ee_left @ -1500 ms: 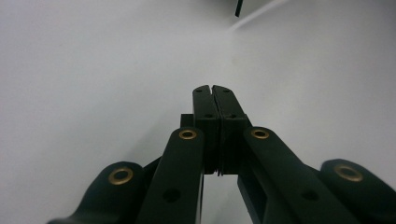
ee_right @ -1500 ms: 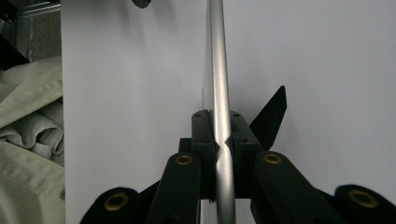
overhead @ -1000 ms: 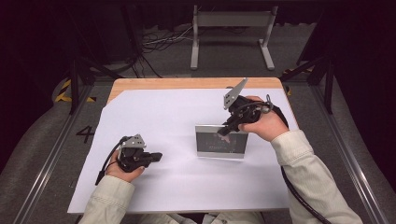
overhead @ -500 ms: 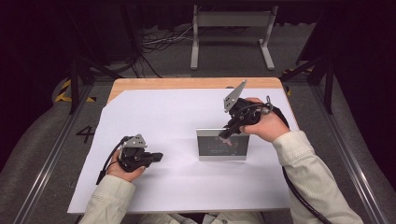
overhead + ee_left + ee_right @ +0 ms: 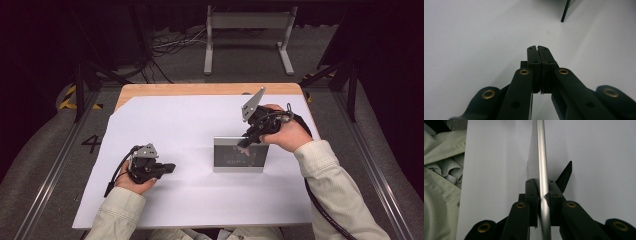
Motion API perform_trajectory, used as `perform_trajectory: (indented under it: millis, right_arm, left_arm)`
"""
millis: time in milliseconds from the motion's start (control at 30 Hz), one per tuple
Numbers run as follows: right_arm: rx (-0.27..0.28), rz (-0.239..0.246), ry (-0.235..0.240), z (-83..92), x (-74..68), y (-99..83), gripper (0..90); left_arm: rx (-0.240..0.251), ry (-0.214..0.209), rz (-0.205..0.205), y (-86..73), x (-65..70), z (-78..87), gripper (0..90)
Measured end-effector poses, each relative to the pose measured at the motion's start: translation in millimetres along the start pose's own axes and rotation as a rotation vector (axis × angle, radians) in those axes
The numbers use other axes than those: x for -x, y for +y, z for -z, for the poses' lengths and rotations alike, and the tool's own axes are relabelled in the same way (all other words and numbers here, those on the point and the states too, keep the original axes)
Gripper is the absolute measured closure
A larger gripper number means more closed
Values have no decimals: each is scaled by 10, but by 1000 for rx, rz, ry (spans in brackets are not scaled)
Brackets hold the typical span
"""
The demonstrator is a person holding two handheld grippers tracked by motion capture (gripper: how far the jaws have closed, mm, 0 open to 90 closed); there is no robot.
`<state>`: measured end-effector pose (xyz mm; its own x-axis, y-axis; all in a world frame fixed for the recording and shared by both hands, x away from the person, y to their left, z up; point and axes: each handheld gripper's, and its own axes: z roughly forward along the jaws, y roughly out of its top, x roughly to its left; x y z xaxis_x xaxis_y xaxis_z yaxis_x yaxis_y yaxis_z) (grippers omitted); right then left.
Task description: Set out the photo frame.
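Step in hand — the right tongs [image 5: 246, 143], jaws just eased slightly, clamp the top edge of the photo frame [image 5: 239, 156] standing right of centre on the counter [image 5: 165, 120], while the left tongs [image 5: 167, 168] rest closed and empty at lower left — next, probably a full release without tipping it.

Bare white sheet [image 5: 180, 125] open left of upright frame [image 5: 239, 156], frame apparently the sole obstacle mid-table

a dark number "4" [image 5: 92, 143] is marked on the grey floor left of the table. the small print on the picture frame [image 5: 239, 156] is too blurred to read.
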<state>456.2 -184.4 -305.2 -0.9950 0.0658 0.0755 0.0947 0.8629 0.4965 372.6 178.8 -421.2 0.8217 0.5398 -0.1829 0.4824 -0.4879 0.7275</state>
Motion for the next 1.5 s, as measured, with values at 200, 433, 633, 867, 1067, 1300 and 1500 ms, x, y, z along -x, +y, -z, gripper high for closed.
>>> perform_trajectory:
  millis: [200, 433, 633, 867, 1067, 1300, 1500]
  right_arm:
    - [5, -1, -18, -1, -1, -8, 802]
    - [28, -28, -71, 9, -15, -18, 687]
    - [44, -77, -122, 51, -45, -55, 547]
    - [78, -110, -152, 179, -112, -168, 531]
    - [97, -138, -173, 305, -170, -286, 525]
    - [131, -162, -202, 461, -267, -433, 521]
    - [151, -176, -226, 584, -316, -545, 519]
  left_arm:
    - [1, 1, -6, 8, -3, -6, 890]
    - [-2, -8, -16, 41, -3, -34, 890]
    - [0, -14, -17, 69, 1, -66, 886]
    - [-2, -27, -22, 114, -5, -107, 874]
    - [-2, -34, -31, 161, -13, -140, 855]
    - [-5, -38, -34, 189, -26, -172, 841]
    - [-4, -43, -33, 201, -29, -175, 825]
